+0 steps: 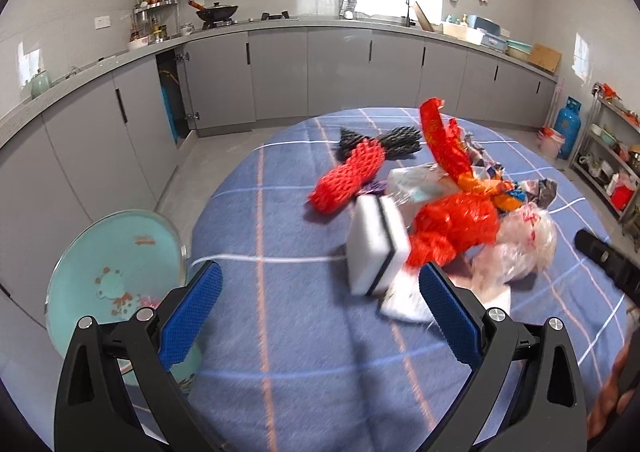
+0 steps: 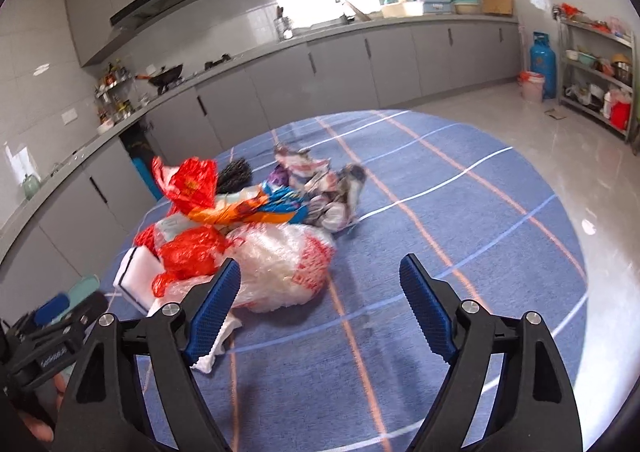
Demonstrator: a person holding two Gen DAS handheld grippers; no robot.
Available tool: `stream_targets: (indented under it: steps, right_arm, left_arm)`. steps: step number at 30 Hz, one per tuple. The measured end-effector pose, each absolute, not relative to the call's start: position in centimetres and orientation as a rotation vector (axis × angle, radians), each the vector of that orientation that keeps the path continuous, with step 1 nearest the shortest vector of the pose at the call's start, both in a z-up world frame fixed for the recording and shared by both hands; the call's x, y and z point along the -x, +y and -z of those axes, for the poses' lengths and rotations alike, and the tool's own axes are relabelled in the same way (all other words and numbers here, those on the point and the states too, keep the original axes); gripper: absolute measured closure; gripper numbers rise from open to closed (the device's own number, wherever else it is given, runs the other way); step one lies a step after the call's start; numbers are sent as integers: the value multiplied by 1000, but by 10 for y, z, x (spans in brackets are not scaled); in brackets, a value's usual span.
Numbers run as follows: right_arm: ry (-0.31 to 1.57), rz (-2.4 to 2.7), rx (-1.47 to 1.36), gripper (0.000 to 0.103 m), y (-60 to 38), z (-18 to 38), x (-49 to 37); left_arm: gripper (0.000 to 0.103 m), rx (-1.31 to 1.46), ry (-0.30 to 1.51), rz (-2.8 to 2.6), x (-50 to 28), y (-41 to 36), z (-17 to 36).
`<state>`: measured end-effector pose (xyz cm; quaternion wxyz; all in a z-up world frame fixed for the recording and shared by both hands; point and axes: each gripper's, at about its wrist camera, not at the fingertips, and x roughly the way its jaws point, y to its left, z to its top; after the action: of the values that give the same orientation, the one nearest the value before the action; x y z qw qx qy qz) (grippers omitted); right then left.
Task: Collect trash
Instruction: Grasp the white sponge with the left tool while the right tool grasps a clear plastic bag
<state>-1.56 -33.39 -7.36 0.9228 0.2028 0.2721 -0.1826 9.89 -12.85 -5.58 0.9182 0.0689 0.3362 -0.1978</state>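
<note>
A heap of trash lies on a round table with a blue plaid cloth (image 1: 280,332). In it are a red foam net (image 1: 348,175), a black foam net (image 1: 384,139), a white sponge block with a dark stripe (image 1: 376,248), a red plastic bag (image 1: 456,228) and a clear plastic bag (image 1: 524,240). My left gripper (image 1: 320,272) is open just short of the sponge, with nothing between its fingers. My right gripper (image 2: 320,264) is open too, its left pad beside the clear bag (image 2: 280,268). Behind that bag lie the red bag (image 2: 188,252), an orange and blue wrapper (image 2: 260,207) and crumpled wrappers (image 2: 328,187).
A teal round container (image 1: 116,272) stands just off the table's left edge. Grey kitchen cabinets (image 1: 280,71) run along the far wall. A blue gas cylinder (image 2: 543,63) and a metal shelf rack (image 2: 600,71) stand at the right. Bare cloth (image 2: 440,211) lies right of the heap.
</note>
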Motion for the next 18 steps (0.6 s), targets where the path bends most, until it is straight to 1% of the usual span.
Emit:
stream_targets:
  steps: [4, 8, 9, 11, 14, 15, 17, 18]
  right_arm:
    - [613, 332, -490, 20, -340, 81, -2]
    - [630, 276, -580, 20, -347, 83, -15]
    - [637, 272, -582, 20, -348, 84, -18]
    - [659, 280, -560, 20, -347, 86, -24]
    - [683, 280, -559, 20, -347, 90, -30]
    - [687, 274, -559, 22, -347, 91, -31]
    - [700, 256, -572, 39, -348, 95, -34]
    - [708, 251, -584, 50, -349, 97, -34]
  left_arm:
    - [8, -154, 698, 419, -107, -144, 58]
    - [9, -170, 714, 394, -117, -154, 60]
    - [11, -172, 720, 391, -120, -156, 62]
    - [20, -172, 735, 392, -125, -158, 67]
    - [30, -172, 747, 403, -131, -160, 72]
    - [33, -175, 748, 408, -133, -162, 74]
    - [50, -174, 757, 422, -135, -162, 78]
    - [53, -165, 768, 431, -137, -162, 80]
